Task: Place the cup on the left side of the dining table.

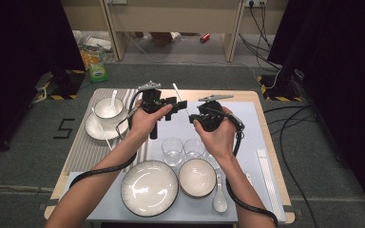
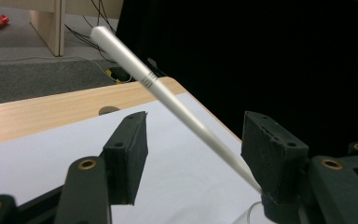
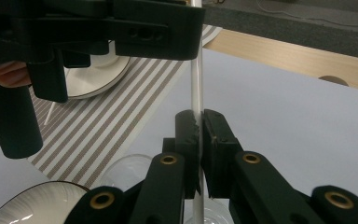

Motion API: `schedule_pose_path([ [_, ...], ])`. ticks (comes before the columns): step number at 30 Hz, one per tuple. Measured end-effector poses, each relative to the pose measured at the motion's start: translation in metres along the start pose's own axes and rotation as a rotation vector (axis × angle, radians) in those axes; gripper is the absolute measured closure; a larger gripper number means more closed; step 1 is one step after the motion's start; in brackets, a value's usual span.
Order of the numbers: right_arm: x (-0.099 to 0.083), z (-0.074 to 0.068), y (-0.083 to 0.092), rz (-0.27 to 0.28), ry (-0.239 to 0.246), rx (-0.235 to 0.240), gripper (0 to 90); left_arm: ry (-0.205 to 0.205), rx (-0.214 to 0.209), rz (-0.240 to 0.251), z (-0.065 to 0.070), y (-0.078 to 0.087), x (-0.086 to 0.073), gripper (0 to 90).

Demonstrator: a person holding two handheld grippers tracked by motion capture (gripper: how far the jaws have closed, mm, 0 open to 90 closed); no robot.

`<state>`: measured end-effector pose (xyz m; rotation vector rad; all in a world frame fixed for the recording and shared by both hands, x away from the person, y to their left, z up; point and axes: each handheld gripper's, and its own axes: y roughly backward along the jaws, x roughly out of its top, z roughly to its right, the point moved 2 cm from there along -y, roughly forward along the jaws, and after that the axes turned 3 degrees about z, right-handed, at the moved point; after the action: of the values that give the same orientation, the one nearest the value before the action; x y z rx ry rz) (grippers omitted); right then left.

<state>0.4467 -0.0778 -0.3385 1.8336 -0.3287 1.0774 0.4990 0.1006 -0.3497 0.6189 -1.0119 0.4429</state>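
Chopstick [image 3: 196,84]: white, held upright above the table [image 1: 228,95], clamped low in the closed right gripper [image 3: 199,128] so its free upper length passes between the open left gripper [image 2: 193,149] jaws, likely a hand-over.

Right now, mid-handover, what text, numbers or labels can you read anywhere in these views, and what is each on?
"5": black figure on the grey carpet floor, left of the wooden table.
Green packet on the floor: label too small to read.
White tapered chopstick: dark bands, no readable letters.
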Motion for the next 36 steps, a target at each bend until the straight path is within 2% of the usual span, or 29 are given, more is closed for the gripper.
schedule_pose_path([
  [6, 0.0003, -0.0025, -0.0007, 0.004, 0.0, 0.007, 85.7, 0.025, -0.012, 0.004, 0.0001, -0.002, 0.0012, 47.5],
  [14, 0.0007, -0.0025, 0.0002, 0.016, 0.012, 0.008, 85.6, 0.031, -0.011, 0.016, -0.0014, 0.0003, 0.0021, 58.2],
  [18, 0.0006, -0.0043, 0.0001, 0.016, 0.014, 0.006, 85.6, 0.043, -0.018, 0.024, -0.0015, 0.0013, 0.0023, 60.8],
  [24, 0.0008, -0.0053, -0.0013, 0.011, 0.023, 0.007, 85.6, 0.083, -0.046, 0.037, -0.0007, 0.002, 0.0031, 62.7],
  [36, 0.0037, -0.0074, 0.0008, 0.015, 0.033, 0.009, 85.6, 0.115, -0.092, 0.059, 0.0073, 0.0026, 0.006, 68.1],
])
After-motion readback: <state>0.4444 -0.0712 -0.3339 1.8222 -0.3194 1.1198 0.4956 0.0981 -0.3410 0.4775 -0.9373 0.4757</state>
